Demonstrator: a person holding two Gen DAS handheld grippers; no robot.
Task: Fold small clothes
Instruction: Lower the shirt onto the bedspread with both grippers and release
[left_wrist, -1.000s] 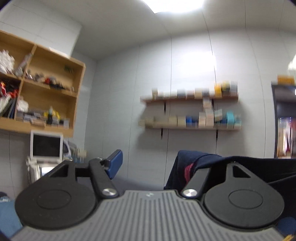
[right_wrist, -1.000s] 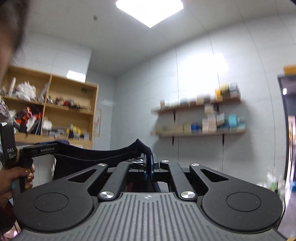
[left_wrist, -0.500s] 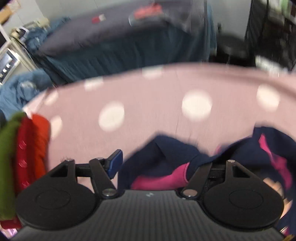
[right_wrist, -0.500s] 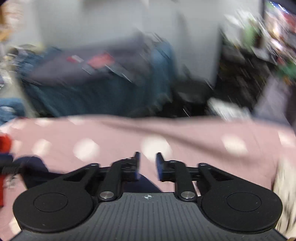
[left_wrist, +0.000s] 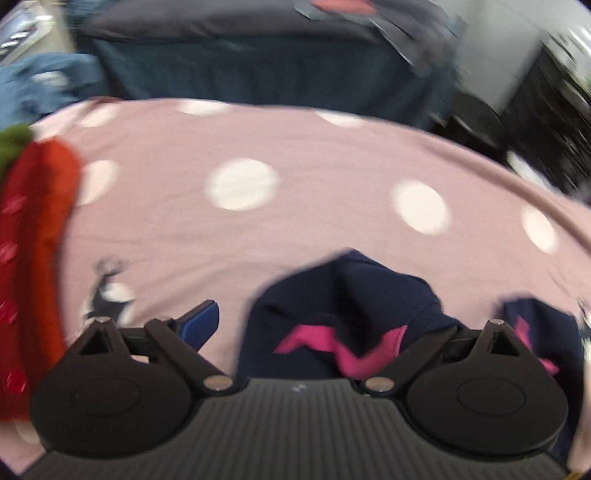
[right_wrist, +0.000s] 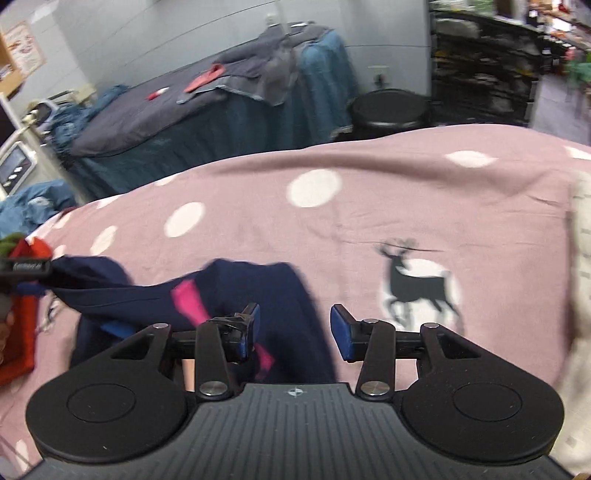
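Note:
A small navy garment with pink trim lies crumpled on a pink dotted cloth and also shows in the right wrist view. My left gripper is wide open, low over the garment; its blue left finger shows, the right one is hidden by fabric. My right gripper is open just above the garment's right part. The left gripper's tip shows at the far left of the right wrist view, by the garment's raised corner.
A red and green folded pile lies at the cloth's left edge. A deer print is on the cloth. A dark blue covered table and a black stool stand behind. A white textile lies at right.
Both grippers swung down from facing the wall to the pink cloth. The garment came down from the air onto the cloth. The right gripper, shut on it before, has opened.

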